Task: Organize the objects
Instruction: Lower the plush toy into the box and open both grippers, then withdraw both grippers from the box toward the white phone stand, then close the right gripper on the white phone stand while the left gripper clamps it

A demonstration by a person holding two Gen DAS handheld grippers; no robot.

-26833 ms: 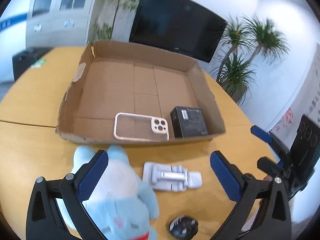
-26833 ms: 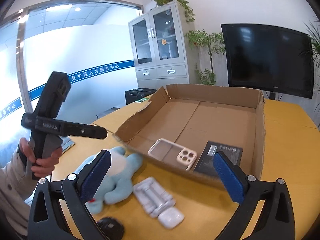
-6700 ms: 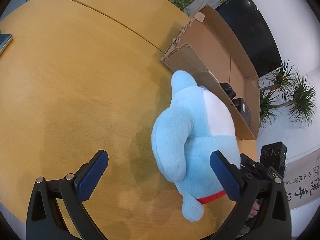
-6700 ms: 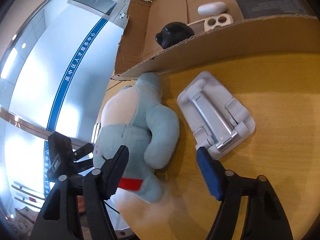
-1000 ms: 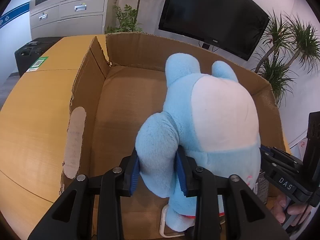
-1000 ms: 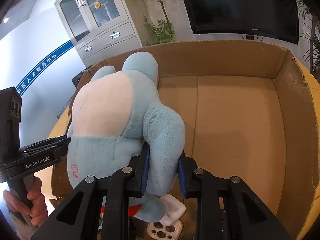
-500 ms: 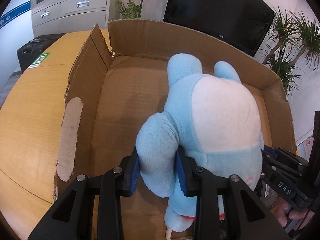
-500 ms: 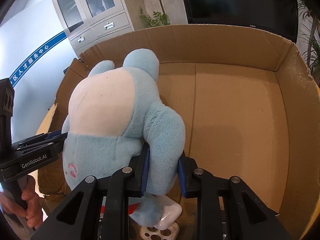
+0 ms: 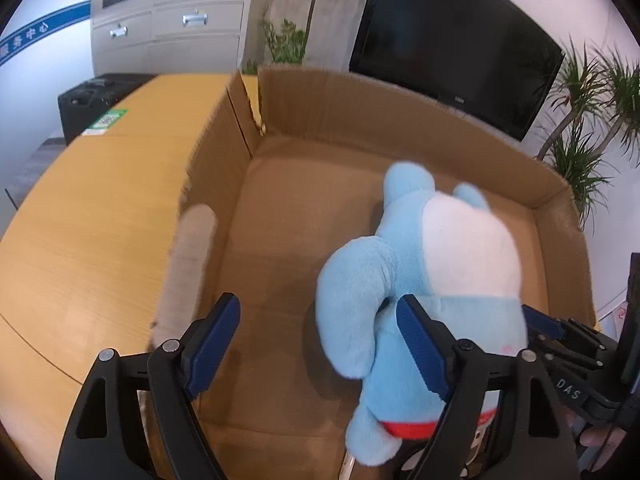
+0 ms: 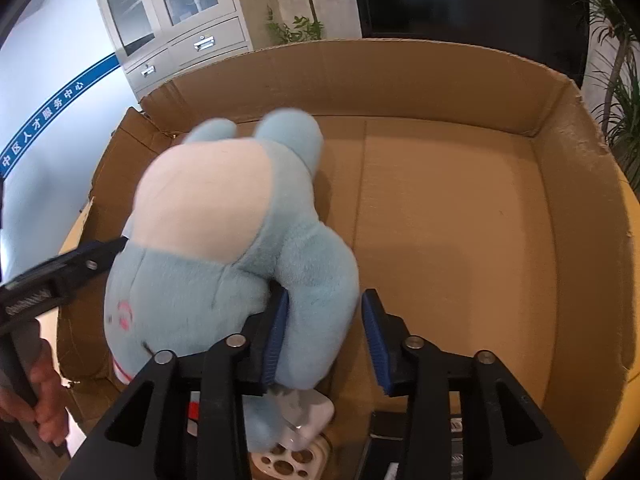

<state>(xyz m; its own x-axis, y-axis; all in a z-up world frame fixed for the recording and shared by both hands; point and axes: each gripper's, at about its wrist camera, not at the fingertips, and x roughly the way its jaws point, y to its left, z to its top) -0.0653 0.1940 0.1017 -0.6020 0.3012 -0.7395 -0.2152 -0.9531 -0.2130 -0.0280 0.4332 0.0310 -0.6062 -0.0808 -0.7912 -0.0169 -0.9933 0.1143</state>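
Observation:
A light blue plush toy (image 9: 432,280) with a white belly and red collar hangs head-first inside the open cardboard box (image 9: 224,168). My left gripper (image 9: 320,344) is open, its fingers wide apart, with the toy's arm just inside the right finger. In the right wrist view the same plush toy (image 10: 224,240) fills the left half of the cardboard box (image 10: 568,208). My right gripper (image 10: 324,336) has its fingers partly spread around the toy's other arm, the left pad touching it and a gap at the right pad.
Under the toy lie a white earbud case (image 10: 316,416) and a beige phone case (image 10: 288,460); a black box (image 10: 456,440) sits at the near right. The box stands on a yellow wooden table (image 9: 88,216). The box floor's right half (image 10: 456,240) is bare.
Both grippers were shut on the toy's arms half a second ago. Now the left one has opened wide and the right one has loosened. The toy sits lower in the box.

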